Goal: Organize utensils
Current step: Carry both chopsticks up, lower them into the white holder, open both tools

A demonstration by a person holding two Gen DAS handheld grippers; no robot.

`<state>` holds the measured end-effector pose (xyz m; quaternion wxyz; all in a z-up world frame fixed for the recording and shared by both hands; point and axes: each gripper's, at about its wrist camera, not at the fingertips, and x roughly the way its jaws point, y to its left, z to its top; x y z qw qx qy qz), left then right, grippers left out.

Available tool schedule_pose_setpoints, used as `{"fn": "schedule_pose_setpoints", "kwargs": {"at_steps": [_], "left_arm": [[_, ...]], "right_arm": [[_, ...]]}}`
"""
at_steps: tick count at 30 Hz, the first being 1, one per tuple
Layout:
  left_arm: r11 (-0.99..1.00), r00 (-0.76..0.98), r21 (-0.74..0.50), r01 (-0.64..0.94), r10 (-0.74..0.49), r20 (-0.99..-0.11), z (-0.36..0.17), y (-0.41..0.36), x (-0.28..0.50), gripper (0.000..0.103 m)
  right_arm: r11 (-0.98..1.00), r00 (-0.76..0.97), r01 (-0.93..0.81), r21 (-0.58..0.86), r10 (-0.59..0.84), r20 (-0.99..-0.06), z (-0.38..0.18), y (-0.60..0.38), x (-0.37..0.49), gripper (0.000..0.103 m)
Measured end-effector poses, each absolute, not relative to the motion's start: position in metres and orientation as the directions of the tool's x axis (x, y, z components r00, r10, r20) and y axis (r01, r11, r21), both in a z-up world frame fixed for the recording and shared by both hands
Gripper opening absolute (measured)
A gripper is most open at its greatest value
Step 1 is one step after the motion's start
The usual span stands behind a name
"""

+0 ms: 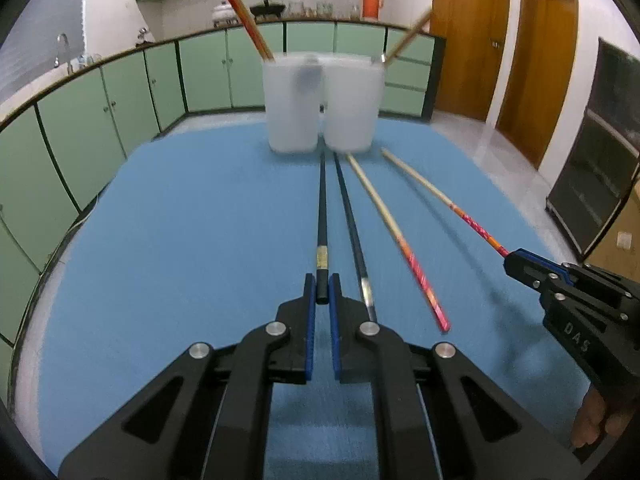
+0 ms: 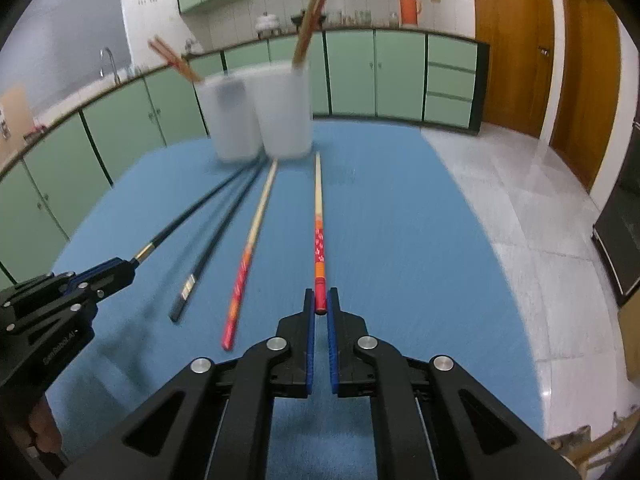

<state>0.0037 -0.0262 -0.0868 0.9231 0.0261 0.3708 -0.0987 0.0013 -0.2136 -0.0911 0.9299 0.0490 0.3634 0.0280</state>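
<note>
Left gripper (image 1: 322, 294) is closed down on the near end of a black chopstick (image 1: 322, 216), blue pads pinching it on both sides; the stick runs straight away toward the far cups. Right gripper (image 2: 320, 300) is clamped the same way on the red end of a pale chopstick with red-orange handle (image 2: 318, 216), which also points away toward the cups.

Between the two held sticks, two more lie loose on the blue table mat (image 1: 180, 240): a second black chopstick (image 1: 352, 224) just right of the held black one, and a second pale red-handled chopstick (image 1: 394, 236) right of that. All four fan out from near the cup bases toward the near edge.

At the far side of the mat stand two frosted white cups (image 1: 320, 102), side by side and touching or nearly so. Left cup holds a reddish-brown chopstick pair (image 1: 250, 26) leaning left; right cup holds a wooden pair (image 1: 408, 36) leaning right. Cups are motion-blurred.

Green cabinets (image 1: 120, 100) behind, wooden doors (image 1: 472, 40) far right.
</note>
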Motion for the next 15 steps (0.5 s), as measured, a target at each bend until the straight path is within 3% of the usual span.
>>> {"fn": "schedule_pose_setpoints", "kwargs": {"at_steps": [15], "left_arm": [[0.972, 0.840, -0.018, 0.233, -0.210, -0.500, 0.023, -0.021, -0.002, 0.006]], "right_arm": [[0.990, 0.873, -0.062, 0.128, 0.116, -0.474, 0.020, -0.239, -0.003, 0.006]]}}
